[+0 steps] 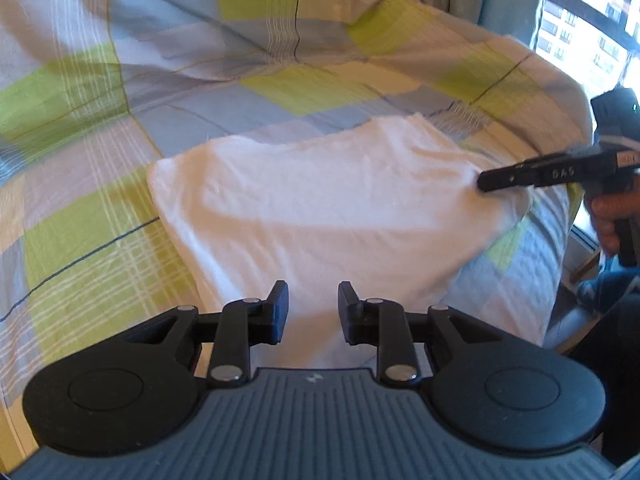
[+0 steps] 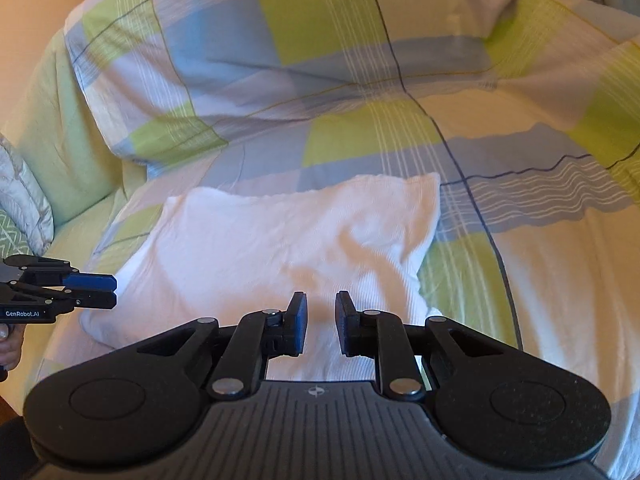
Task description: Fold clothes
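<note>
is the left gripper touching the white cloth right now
Cannot tell. In the left wrist view the left gripper has open jaws with white cloth behind them; no view plainly shows contact or a gap.

Daylight enters from the window (image 1: 588, 12), blown out at the left wrist view's upper right. Both views are soft, slightly blurred, edges bent by fisheye.
</note>
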